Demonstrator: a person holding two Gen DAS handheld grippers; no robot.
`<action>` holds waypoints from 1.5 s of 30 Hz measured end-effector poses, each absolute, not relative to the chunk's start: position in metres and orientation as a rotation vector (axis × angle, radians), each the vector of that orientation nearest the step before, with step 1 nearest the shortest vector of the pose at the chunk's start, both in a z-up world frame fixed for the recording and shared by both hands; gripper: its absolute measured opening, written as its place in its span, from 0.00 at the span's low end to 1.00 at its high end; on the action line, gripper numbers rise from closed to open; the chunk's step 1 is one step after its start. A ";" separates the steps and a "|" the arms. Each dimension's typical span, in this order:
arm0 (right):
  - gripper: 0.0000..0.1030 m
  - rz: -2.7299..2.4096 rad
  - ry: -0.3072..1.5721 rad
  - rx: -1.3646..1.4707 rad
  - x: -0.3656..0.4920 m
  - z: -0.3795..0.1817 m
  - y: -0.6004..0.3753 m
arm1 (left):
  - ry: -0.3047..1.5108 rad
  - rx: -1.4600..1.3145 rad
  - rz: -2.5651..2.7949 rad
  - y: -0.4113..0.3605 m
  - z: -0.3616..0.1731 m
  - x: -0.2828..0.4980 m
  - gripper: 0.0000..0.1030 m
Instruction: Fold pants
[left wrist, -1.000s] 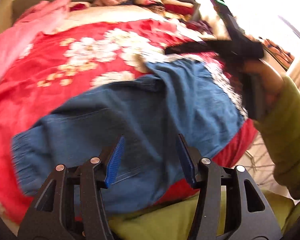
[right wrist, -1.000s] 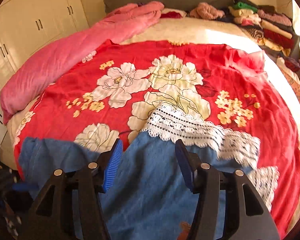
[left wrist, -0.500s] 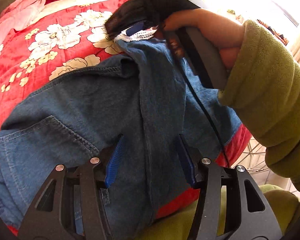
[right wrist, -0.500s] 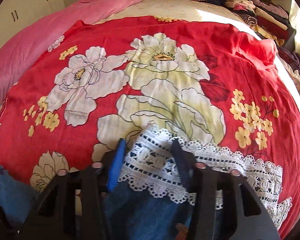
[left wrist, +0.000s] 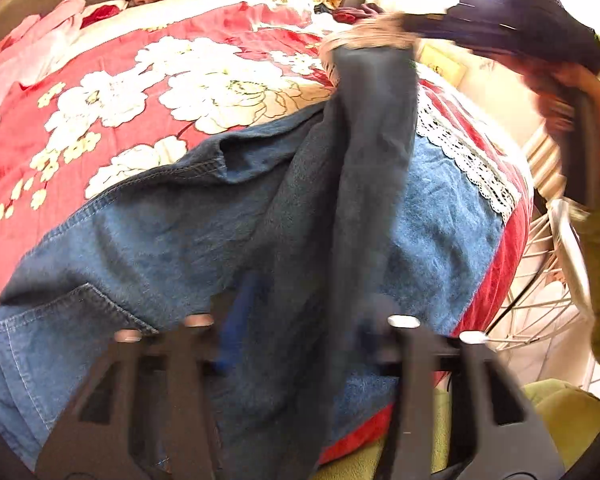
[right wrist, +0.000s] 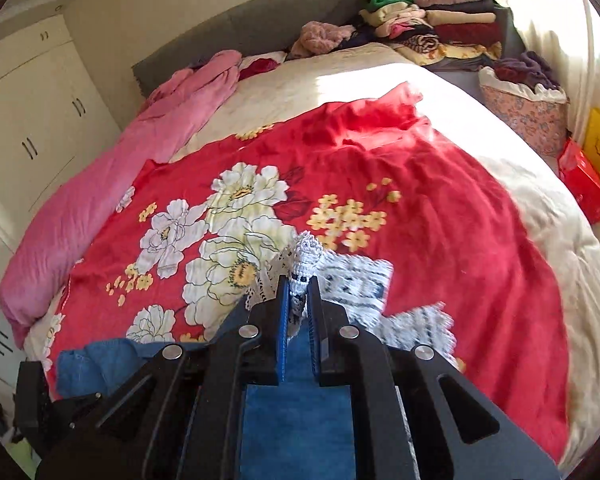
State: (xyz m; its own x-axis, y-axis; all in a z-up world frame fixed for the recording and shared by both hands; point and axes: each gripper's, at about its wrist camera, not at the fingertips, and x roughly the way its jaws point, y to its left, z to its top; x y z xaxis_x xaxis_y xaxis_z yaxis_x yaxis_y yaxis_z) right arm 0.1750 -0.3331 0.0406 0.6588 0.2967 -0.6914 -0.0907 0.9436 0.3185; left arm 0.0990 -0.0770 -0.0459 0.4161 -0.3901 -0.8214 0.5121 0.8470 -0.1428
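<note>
Right wrist view: right claw (right wrist: 298, 312) clenched on the lace hem (right wrist: 305, 256) of the pants (left wrist: 180, 240), denim hanging just below it. Left claw (left wrist: 300, 344), blurred, has just been closing with denim between its fingers; grip unclear. Red floral blanket (right wrist: 419, 200) lies beyond.

Daylight floods in from the window side, to the right of both tongs. Past the right gripper (right wrist: 298, 300), a hard sunlit patch burns the cream bedcover (right wrist: 363, 80) almost white, and the red floral blanket (right wrist: 439, 216) glows. The far right rim of both views is washed out by glare. The left gripper (left wrist: 300, 340) is smeared by motion blur, its fingers soft and ghosted; the denim pants (left wrist: 160, 240) just ahead stay fairly crisp. Both pictures bulge fisheye-fashion, with dark vignetted corners.
</note>
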 end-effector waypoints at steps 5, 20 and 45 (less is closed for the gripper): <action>0.08 0.159 0.839 0.292 0.116 0.036 -0.364 | 0.961 0.154 -0.603 -0.080 -0.038 0.091 0.02; 0.08 0.053 0.994 0.396 0.041 -0.031 -0.387 | 0.940 0.303 -0.524 -0.089 -0.044 0.057 0.02; 0.49 0.229 0.867 0.264 0.040 -0.001 -0.345 | 0.868 0.187 -0.272 0.000 -0.012 0.022 0.72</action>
